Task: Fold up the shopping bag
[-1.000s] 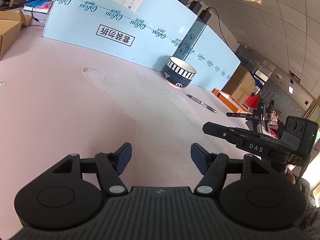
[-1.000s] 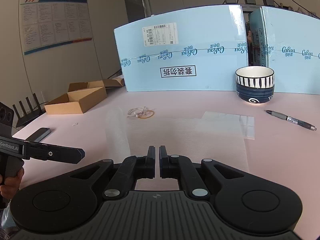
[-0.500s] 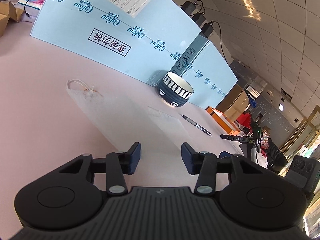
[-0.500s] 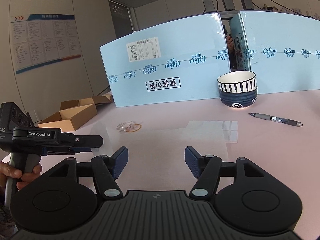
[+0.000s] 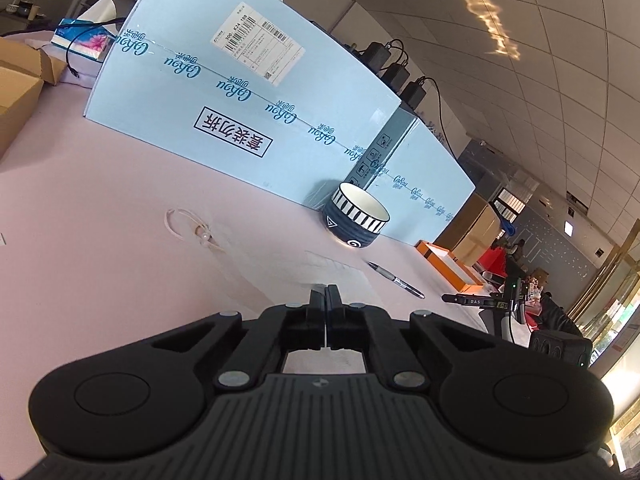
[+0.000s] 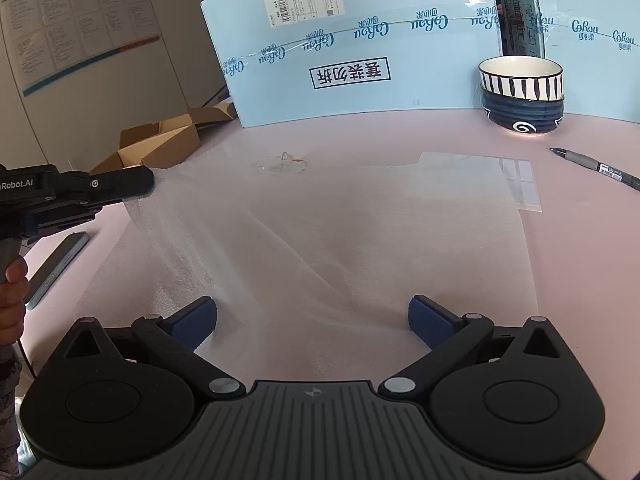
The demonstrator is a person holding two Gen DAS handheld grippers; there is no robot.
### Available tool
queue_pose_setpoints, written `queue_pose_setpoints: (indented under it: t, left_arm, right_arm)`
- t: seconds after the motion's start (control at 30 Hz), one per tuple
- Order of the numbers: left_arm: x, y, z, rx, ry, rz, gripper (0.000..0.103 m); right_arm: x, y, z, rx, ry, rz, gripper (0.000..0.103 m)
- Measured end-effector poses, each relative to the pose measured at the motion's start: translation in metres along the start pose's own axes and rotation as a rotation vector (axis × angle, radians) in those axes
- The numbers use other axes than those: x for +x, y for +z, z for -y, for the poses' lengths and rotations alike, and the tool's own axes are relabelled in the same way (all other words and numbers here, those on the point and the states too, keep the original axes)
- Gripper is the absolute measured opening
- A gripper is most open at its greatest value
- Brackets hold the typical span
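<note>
Where it lies spread over the pink bench point(image 6: 580, 280), the shopping bag point(image 6: 320, 240) is a thin, translucent, faintly frosted film, roughly rectangular, with soft creases fanning toward its left corner. That corner is lifted off the bench, pinched in the left gripper point(image 6: 150, 182), whose black jaws have just been closing and now meet on the film. From the left wrist camera the same gripper point(image 5: 326, 294) shows its jaws pressed together with a sliver of film edge between them. The right gripper point(image 6: 312, 316) has just been opening; its blue textured pads point(image 6: 432, 320) stand wide apart at the near edge of the bag, nothing clamped. Far end of the bag: glossy flat panel, window glare. Beyond it, a clear looped cord with a bead point(image 5: 192, 228). Round ceramic bowl point(image 6: 522, 94), striped rim over dark blue base, stands near a grey pen point(image 6: 596, 168). Smooth pale-blue cartons point(image 6: 360, 48) behind; open cardboard boxes point(image 6: 160, 146) left; slim phone point(image 6: 56, 268) flat on the bench.
</note>
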State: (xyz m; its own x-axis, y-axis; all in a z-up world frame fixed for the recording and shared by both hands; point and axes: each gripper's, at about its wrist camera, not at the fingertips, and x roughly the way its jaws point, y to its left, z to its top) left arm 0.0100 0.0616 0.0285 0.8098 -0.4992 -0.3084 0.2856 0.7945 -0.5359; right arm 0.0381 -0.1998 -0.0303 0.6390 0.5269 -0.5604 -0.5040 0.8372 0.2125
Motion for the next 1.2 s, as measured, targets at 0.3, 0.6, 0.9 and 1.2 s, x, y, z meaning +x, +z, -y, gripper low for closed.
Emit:
queue_pose_setpoints:
  t: [0.3, 0.6, 0.9, 1.2]
  left_arm:
    - [0.006, -0.016, 0.006, 0.045, -0.011, -0.047, 0.001]
    - [0.029, -0.027, 0.000, 0.050, -0.024, -0.142, 0.005]
    - [0.044, -0.035, 0.000, 0.061, -0.030, -0.187, 0.010]
    - [0.046, -0.040, 0.001, 0.018, -0.011, -0.201, 0.013]
  right_arm:
    - [-0.010, -0.013, 0.012, 0.112, 0.049, 0.105, 0.103]
    - [-0.003, -0.001, -0.004, 0.039, -0.017, 0.007, 0.103]
    - [0.005, -0.007, -0.025, -0.123, -0.105, -0.052, 0.103]
    - [-0.021, -0.004, -0.019, -0.095, -0.013, 0.065, 0.023]
